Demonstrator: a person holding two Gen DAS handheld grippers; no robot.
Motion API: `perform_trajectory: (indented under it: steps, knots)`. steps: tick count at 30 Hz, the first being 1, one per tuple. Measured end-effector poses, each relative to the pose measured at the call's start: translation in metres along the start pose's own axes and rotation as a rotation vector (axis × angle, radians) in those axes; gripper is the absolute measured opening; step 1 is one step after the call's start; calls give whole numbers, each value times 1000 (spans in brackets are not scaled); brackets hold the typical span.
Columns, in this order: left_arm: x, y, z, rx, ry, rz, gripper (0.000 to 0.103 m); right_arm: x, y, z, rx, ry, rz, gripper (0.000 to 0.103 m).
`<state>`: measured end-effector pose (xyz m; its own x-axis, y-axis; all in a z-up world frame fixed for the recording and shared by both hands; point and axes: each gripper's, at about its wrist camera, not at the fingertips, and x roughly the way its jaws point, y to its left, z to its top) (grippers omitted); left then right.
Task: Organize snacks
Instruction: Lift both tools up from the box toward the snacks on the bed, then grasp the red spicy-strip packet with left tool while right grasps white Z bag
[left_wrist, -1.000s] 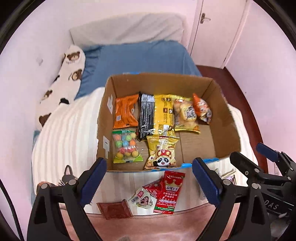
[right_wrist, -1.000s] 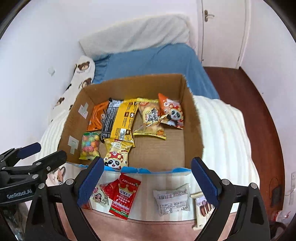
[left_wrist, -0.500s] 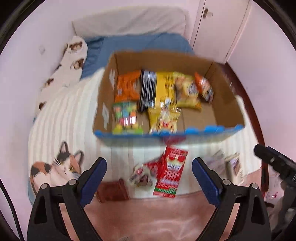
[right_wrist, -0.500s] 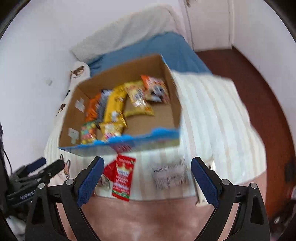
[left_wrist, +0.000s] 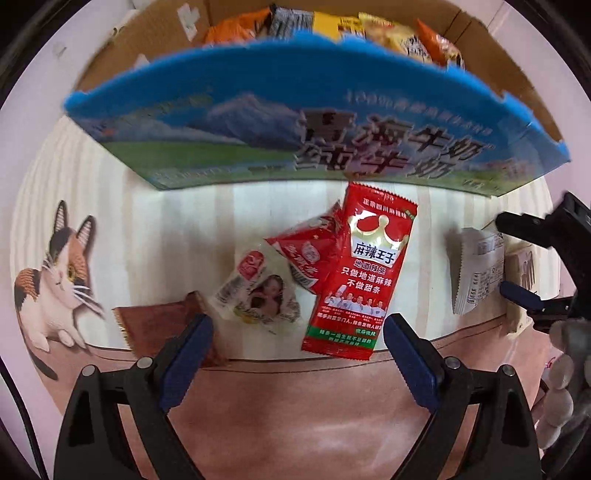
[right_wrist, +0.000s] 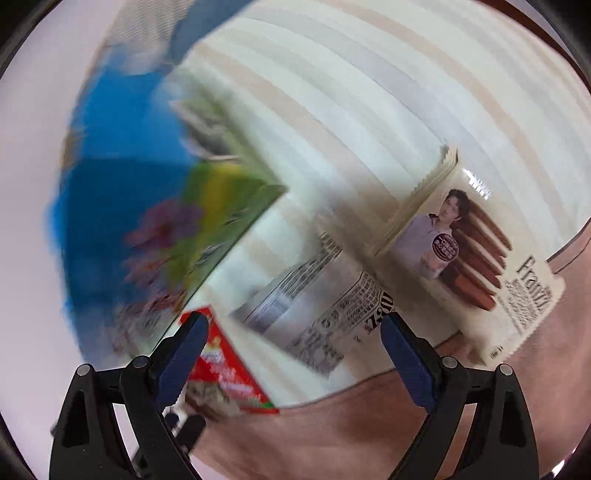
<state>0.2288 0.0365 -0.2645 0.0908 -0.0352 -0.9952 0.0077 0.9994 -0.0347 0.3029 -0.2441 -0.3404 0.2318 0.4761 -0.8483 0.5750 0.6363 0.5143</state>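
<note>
left gripper gapes wide over the red spicy-strip packet; right gripper gapes wide over the white packet, near the milk carton box.

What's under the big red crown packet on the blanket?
The red crown packet overlaps a smaller red packet, whose left part shows; the rest of that packet, and anything else beneath, is covered.

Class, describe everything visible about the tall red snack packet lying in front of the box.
The tall red snack packet is a glossy flat sachet with a crown emblem, white Chinese text and a green band at the bottom. It lies flat on the striped bedspread, slightly tilted, overlapping a smaller red packet. Its top nearly meets the box.
</note>
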Motion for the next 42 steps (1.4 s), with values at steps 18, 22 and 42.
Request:
perform_trajectory:
  steps: [18, 22, 42]
  knots:
    - [40, -44, 5, 90, 75, -27, 94, 29, 18, -55, -606, 153, -337, 71]
    - [50, -61, 11, 118, 96, -32, 94, 11, 6, -54, -490, 109, -240, 80]
    - [78, -34, -26, -51, 184, -102, 57, 39, 17, -102, -573, 53, -327, 57]
